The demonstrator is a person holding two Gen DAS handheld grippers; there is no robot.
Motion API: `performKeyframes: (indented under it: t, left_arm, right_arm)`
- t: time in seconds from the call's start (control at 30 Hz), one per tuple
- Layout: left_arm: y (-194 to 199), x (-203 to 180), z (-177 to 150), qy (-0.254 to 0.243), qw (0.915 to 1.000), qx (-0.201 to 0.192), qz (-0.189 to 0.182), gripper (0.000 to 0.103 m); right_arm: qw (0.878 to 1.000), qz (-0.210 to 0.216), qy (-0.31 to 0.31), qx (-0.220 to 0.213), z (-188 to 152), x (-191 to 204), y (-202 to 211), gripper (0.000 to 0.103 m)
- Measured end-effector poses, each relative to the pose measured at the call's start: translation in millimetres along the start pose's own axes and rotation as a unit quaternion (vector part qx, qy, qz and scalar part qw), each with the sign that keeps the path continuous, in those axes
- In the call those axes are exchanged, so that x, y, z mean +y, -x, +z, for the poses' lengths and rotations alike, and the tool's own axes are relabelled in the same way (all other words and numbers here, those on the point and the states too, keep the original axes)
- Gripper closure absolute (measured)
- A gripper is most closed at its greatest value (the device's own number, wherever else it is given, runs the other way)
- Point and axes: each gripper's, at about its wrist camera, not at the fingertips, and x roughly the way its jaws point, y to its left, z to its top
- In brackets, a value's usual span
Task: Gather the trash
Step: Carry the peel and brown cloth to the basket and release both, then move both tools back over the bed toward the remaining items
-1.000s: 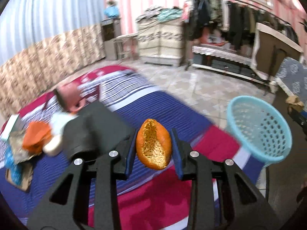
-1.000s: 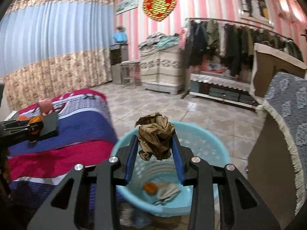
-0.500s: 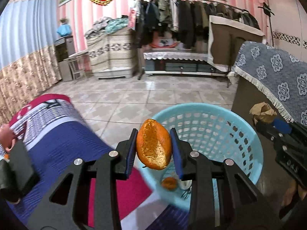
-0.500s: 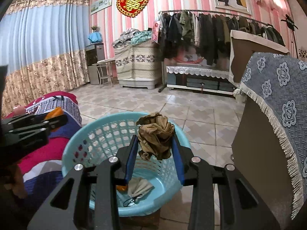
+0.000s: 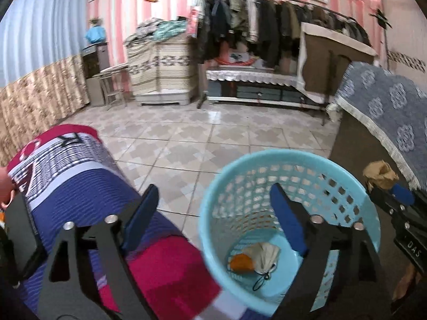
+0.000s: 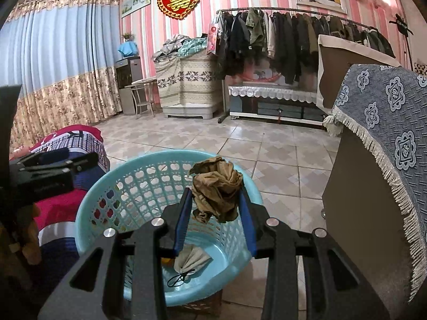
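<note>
Tiled floor (image 6: 280, 154) fills the centre of both views. A striped red, blue and white bedcover (image 5: 88, 186) occupies the lower left of the left wrist view.

Light blue perforated basket (image 5: 288, 157) stands on the floor, lower centre-right in the left wrist view and lower centre in the right wrist view, just beside the bedcover edge. A patterned grey-blue cloth (image 6: 387, 112) with fringe drapes over furniture at the right edge.

Left gripper (image 5: 213, 210): jaws opening, spread wide, nothing between the 2 blue pads (image 5: 141, 216); its right finger sits in front of the basket interior.

Right gripper (image 6: 214, 210): clenched on a crumpled brown paper wad (image 6: 217, 186), held above the basket's near rim, lower centre of the right wrist view. The same wad shows at right-middle in the left wrist view.

Basket contents, on the bottom: 1 beige face mask (image 5: 264, 253) with black ear loop, and 1 orange peel (image 5: 240, 262) touching it on its left.
</note>
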Motion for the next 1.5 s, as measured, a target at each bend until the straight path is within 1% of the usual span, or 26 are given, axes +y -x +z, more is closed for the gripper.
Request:
performKeyframes:
  t: [0.17,0.23,0.4,0.6,0.63,0.67,0.73,0.8,0.87,0.97,1.07,1.17,1.37,1.5]
  left_arm:
    - [12,28,3,0.020,0.9991,-0.010,0.036,0.017]
    - [15,35,3,0.027,0.9986,-0.011,0.045,0.017]
    - [27,48,2,0.023,0.9971,-0.021,0.070,0.015]
    - [39,58,-2,0.030,0.9962,-0.022,0.079,0.012]
    - [41,60,-3,0.030,0.9961,-0.022,0.080,0.012]
    - [43,61,-5,0.030,0.9960,-0.021,0.081,0.012]
    - [47,63,-7,0.030,0.9959,-0.021,0.083,0.012]
    - [53,67,-9,0.030,0.9953,-0.022,0.089,0.011]
    - [61,74,-10,0.036,0.9947,-0.023,0.093,0.011]
    - [73,86,-12,0.052,0.9941,-0.024,0.092,0.010]
    - [91,101,-15,0.065,0.9925,-0.029,0.100,0.009]
    - [114,121,-20,0.072,0.9897,-0.035,0.119,0.006]
    - [152,164,-39,0.095,0.9835,-0.030,0.151,0.006]
    - [180,196,-53,0.111,0.9765,-0.031,0.183,0.006]
  right_arm:
    - [1.000,0.008,0.001,0.004,2,9,-7,0.067]
    - [1.000,0.012,0.002,0.005,4,13,-10,0.067]
    - [1.000,0.015,0.012,0.006,9,25,-21,0.067]
    - [1.000,0.005,0.000,0.011,9,25,-34,0.064]
    - [1.000,0.002,-0.001,0.009,8,25,-34,0.058]
    - [1.000,-0.004,0.000,0.008,8,26,-34,0.045]
    - [1.000,-0.005,0.001,0.002,8,28,-32,0.033]
    - [1.000,-0.014,0.008,-0.002,9,31,-28,0.028]
    - [1.000,-0.015,0.010,0.000,10,34,-25,0.015]
    - [1.000,-0.011,0.015,-0.002,12,40,-17,0.011]
    - [1.000,-0.010,0.026,-0.009,14,50,-7,0.007]
    - [0.999,0.001,0.031,-0.015,16,65,5,0.006]
    - [0.998,0.031,0.041,-0.025,25,100,27,0.005]
    - [0.996,0.061,0.053,-0.027,23,131,41,0.005]
